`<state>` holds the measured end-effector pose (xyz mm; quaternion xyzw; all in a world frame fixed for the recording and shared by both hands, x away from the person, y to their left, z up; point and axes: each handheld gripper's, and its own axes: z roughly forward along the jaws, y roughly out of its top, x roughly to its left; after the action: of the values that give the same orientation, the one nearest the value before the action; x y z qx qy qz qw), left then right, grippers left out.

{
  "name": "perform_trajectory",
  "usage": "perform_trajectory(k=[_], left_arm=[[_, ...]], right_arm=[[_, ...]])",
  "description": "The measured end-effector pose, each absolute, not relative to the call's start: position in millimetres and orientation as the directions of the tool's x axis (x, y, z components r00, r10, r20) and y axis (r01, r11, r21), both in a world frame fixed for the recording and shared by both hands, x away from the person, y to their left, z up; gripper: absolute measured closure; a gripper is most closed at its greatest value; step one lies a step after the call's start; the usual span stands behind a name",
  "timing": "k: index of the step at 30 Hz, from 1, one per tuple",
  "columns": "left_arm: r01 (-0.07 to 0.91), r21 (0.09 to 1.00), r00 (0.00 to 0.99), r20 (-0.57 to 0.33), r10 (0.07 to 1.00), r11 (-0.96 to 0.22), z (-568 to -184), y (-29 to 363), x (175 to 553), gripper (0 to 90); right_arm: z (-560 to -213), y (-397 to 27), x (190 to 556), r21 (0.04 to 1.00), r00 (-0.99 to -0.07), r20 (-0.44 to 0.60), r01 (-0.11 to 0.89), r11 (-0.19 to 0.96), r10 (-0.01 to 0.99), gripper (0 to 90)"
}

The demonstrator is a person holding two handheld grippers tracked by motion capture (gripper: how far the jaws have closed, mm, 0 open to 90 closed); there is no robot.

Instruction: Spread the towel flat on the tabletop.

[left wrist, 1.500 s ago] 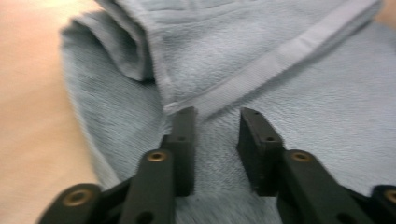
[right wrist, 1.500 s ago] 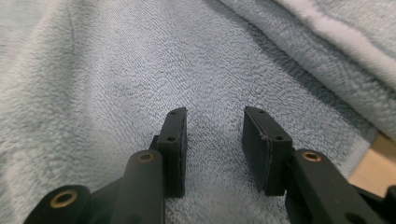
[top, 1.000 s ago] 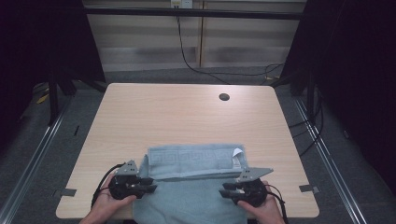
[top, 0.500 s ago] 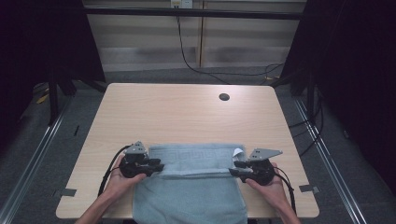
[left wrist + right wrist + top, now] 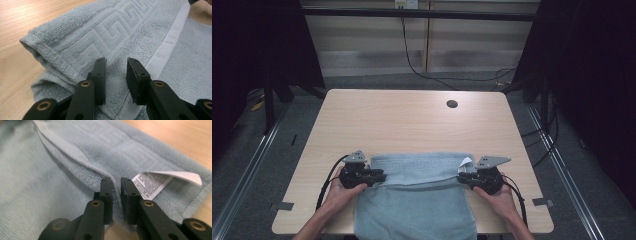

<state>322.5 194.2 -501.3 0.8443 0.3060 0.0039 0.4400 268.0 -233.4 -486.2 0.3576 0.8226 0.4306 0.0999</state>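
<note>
A pale blue towel with a woven key-pattern band lies folded on the wooden table and hangs over its front edge. My left gripper is at the towel's left side, its jaws set around a bunched ridge of the fabric beside the hem. My right gripper is at the towel's right side. Its jaws have just been closing and now pinch a fold of the towel next to the white care label.
A round dark cable hole sits at the table's far right. Bare wood stretches beyond the towel. Black cables trail from both grippers toward the front edge. Metal rails run along the floor on both sides of the table.
Both hands have moved away from the front edge, up along the towel's sides, and slightly apart. The upper towel layer now lies flatter between them.
</note>
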Motion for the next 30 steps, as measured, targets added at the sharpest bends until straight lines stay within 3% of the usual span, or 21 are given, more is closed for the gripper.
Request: perform_trajectory(k=[15, 21, 30], left_arm=[[0.49, 0.753, 0.827, -0.242, 0.507, -0.44, -498, 195, 318, 60.5], [0.459, 0.77, 0.85, -0.237, 0.47, -0.443, -489, 193, 309, 49.6], [0.4, 0.728, 0.881, -0.14, 0.451, -0.556, -496, 180, 305, 43.7]], right_arm=[[-464, -237, 299, 0.827, -0.714, 0.213, 0.495, 0.266, 0.667, 85.4], [-457, -235, 314, 0.839, -0.703, 0.214, 0.488, 0.241, 0.678, 85.7], [-467, -233, 320, 0.823, -0.691, 0.216, 0.509, 0.252, 0.69, 85.7]])
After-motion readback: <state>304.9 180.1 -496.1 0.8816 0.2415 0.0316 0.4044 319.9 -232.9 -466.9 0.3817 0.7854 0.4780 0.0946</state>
